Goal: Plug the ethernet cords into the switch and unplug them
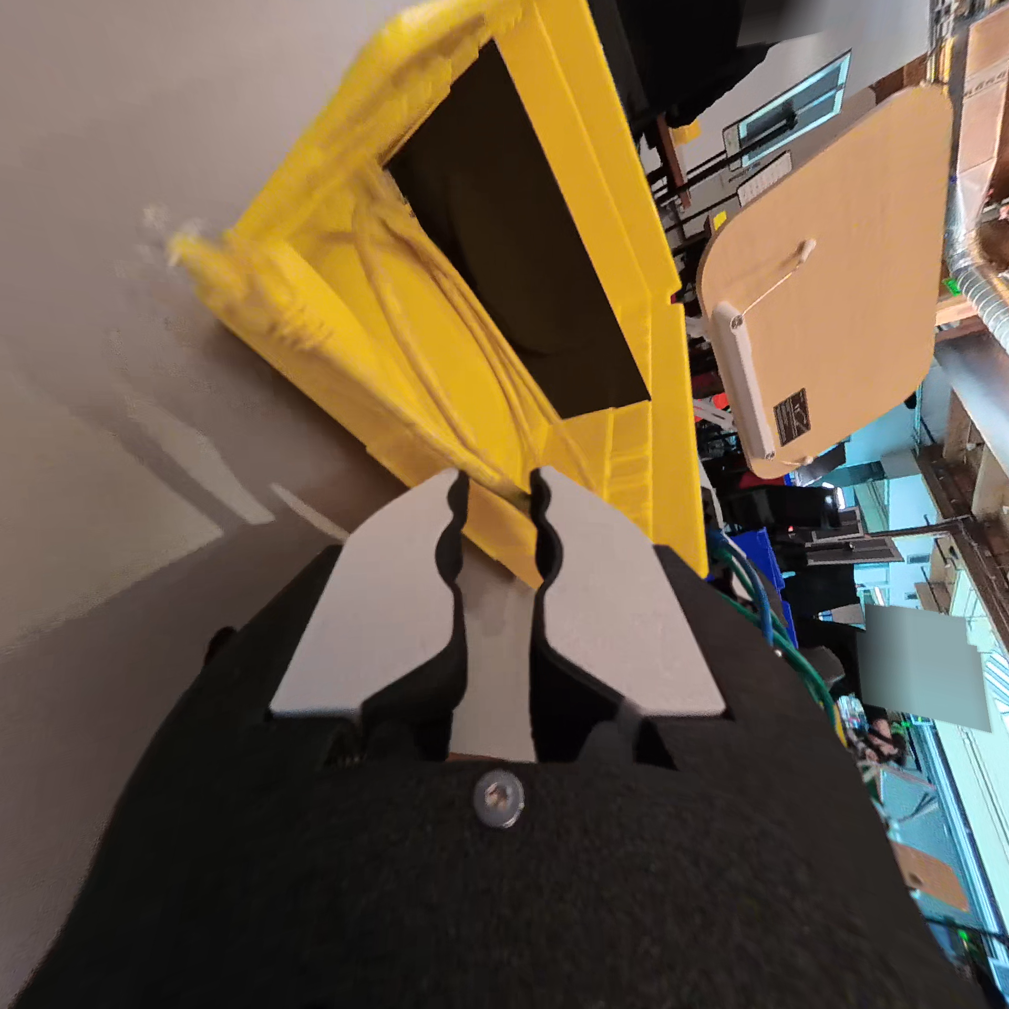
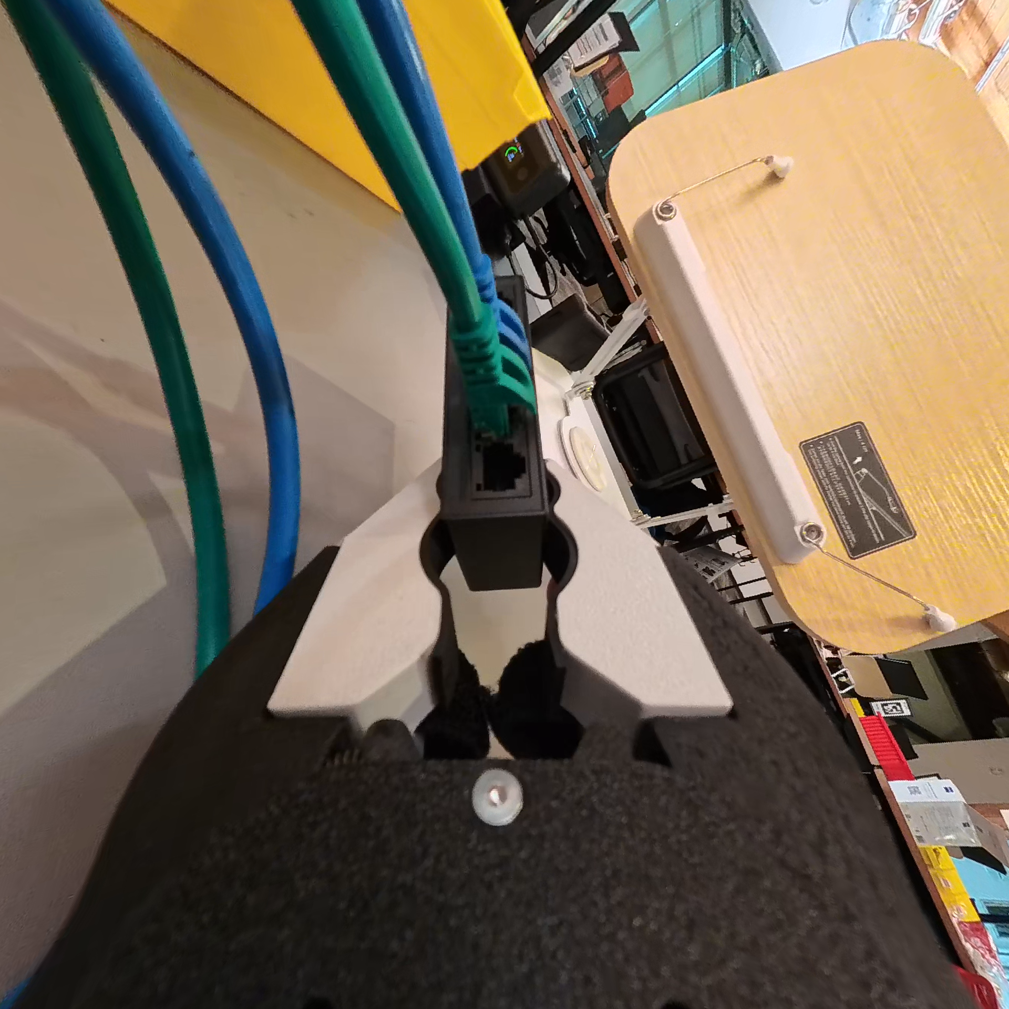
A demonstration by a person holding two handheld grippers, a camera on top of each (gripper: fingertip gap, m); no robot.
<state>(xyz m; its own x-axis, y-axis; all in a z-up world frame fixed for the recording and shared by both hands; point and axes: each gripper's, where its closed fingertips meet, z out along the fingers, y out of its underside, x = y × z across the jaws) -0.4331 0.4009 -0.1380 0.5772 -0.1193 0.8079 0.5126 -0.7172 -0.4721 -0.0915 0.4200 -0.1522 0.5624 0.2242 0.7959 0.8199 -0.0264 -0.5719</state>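
Black switch (image 2: 494,491) sits clamped between the white fingers of the right gripper (image 2: 496,538), jaws pressed on its two narrow sides; port face turned toward the camera; nearest port empty; green cord (image 2: 480,355) plugged into the next port, blue cord (image 2: 508,322) plugged just behind it; both cords loop away over the pale table (image 2: 327,273) and pass the gripper's left side. Left gripper (image 1: 498,494) has its jaws a little apart with a narrow gap; a yellow cord (image 1: 437,349) runs from the yellow bin (image 1: 600,229) to the fingertips, but blur hides whether it is pinched or merely touching; bin rests on the table, dark opening facing the camera; wooden board (image 1: 830,262) stands beyond.
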